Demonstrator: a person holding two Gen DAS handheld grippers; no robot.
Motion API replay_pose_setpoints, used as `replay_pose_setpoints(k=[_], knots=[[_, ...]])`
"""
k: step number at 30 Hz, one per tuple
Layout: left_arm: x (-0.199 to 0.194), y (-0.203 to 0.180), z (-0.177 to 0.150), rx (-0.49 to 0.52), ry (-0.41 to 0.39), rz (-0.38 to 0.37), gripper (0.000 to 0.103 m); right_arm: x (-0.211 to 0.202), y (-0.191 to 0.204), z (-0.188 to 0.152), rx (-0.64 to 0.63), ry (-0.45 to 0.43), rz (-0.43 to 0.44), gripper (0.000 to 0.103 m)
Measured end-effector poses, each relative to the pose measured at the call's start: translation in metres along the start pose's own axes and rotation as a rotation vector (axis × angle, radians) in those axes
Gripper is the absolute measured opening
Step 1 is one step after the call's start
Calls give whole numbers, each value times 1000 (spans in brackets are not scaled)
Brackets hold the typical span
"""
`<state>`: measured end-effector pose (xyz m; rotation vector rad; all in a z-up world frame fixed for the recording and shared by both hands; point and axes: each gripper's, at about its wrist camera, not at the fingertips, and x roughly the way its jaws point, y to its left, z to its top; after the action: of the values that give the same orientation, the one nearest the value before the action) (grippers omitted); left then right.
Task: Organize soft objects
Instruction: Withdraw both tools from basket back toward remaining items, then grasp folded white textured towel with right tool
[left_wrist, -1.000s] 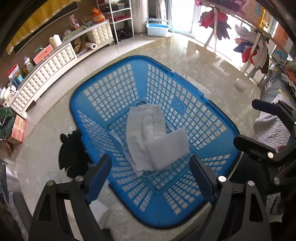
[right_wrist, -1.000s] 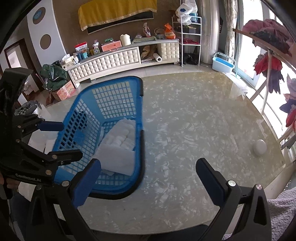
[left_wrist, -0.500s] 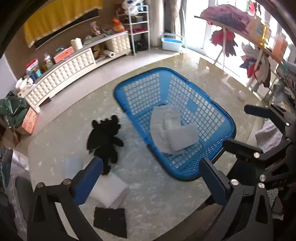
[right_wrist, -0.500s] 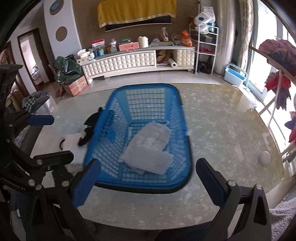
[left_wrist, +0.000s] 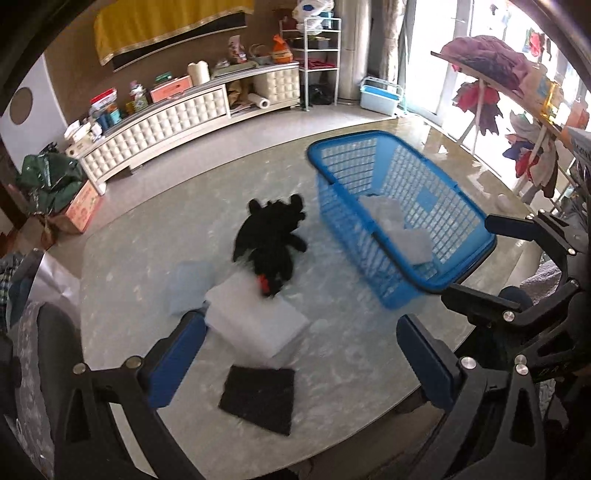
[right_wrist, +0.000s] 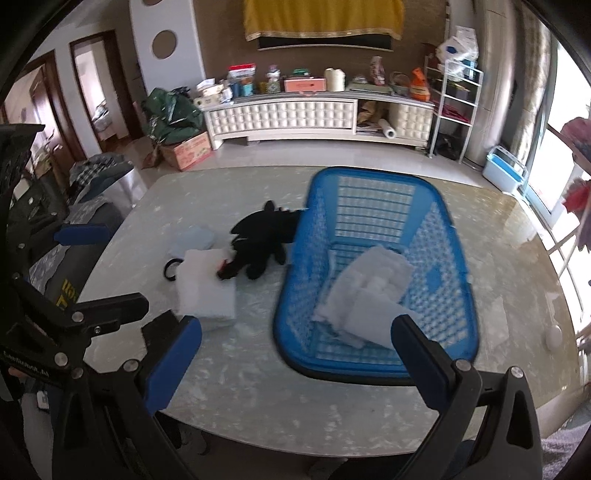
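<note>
Both my tools hang above the tabletop (left_wrist: 351, 373) with fingers spread wide and nothing between them: the left tool (left_wrist: 303, 358) and the right tool (right_wrist: 295, 354). Nearest my left tool lies a black square cloth (left_wrist: 260, 393), flat on the marble. Just beyond it sits a white foam pad (left_wrist: 255, 325), with a pale blue cloth (left_wrist: 190, 280) beside it. A black plush toy (left_wrist: 271, 240) rests with its lower end on the pad. Further right stands the blue laundry basket (right_wrist: 458, 258), holding folded white cloths (right_wrist: 369, 291). A small white ball (right_wrist: 554, 335) sits near the tabletop's far right edge.
</note>
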<state>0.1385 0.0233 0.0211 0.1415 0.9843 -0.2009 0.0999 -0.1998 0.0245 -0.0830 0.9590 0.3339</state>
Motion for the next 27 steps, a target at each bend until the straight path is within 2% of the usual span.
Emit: replay_pose_setpoints(k=[15,27], knots=[[-2,68,-49,-123,45,39,103,44,53,10,-94,81,84,103],[38,106,-62,-175,122,17,103,91,83,15,-109,190,142,103]])
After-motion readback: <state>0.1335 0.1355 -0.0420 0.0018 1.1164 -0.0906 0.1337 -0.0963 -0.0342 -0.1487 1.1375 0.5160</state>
